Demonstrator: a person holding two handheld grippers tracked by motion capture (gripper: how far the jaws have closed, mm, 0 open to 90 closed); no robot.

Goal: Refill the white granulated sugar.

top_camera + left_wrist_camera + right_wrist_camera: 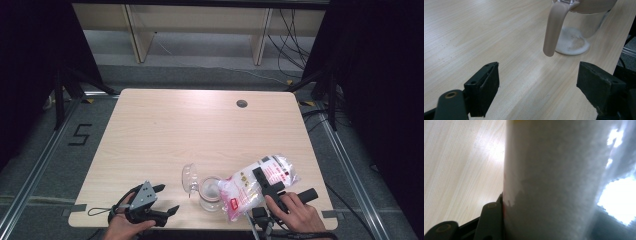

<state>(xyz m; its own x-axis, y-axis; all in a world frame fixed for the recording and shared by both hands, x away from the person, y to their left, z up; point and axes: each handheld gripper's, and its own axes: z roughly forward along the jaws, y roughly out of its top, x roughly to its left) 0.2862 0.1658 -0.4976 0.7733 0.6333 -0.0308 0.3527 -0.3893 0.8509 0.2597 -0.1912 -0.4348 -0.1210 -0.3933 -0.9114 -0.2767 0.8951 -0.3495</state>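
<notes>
Clear plastic bag of white granules, red label (257,186): clamped in right gripper (267,186), tilted mouth-down over clear glass jar (210,192). Keep the tilt gentle, mouth above jar rim. Left gripper (162,200): beside jar, jaws apart, empty.

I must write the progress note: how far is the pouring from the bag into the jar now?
Done: white grains already cover the glass jar's bottom. In hand: the right hand-held gripper holds the bag tilted over its mouth. Left: the bag looks mostly full; the left hand-held gripper waits open.
</notes>
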